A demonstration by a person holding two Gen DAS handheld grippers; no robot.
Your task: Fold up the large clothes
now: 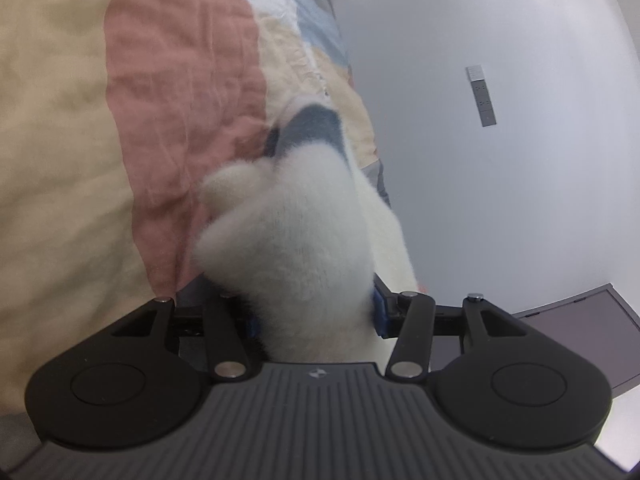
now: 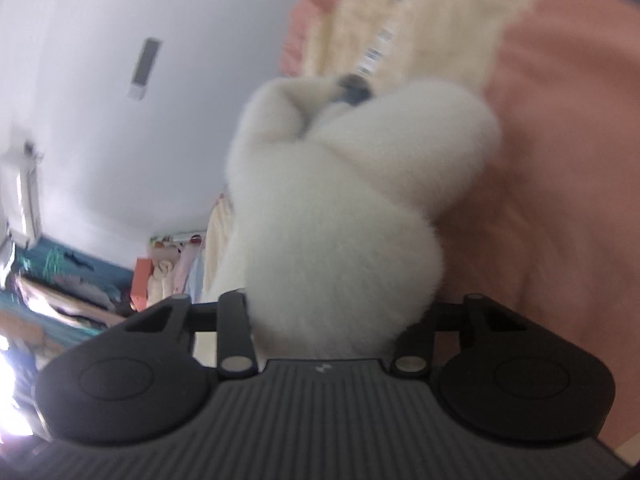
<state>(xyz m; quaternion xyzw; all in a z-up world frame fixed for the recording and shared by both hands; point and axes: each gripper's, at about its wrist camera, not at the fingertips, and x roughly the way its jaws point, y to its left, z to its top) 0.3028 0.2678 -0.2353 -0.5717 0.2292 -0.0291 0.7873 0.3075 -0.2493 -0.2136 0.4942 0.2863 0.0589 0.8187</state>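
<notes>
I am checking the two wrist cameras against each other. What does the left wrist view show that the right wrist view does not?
Only the left wrist view shows a grey-blue panel on the fluffy white garment, a dark screen low on the right, and a bedcover patch of light blue.

Only the right wrist view shows cluttered shelves low on the left.

Both show the white garment bunched between the jaws, the bedcover with pink and cream patches, and a white wall.

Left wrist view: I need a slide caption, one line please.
Left gripper closed on a bunched white fleece garment above a pink-and-cream quilt.
</notes>
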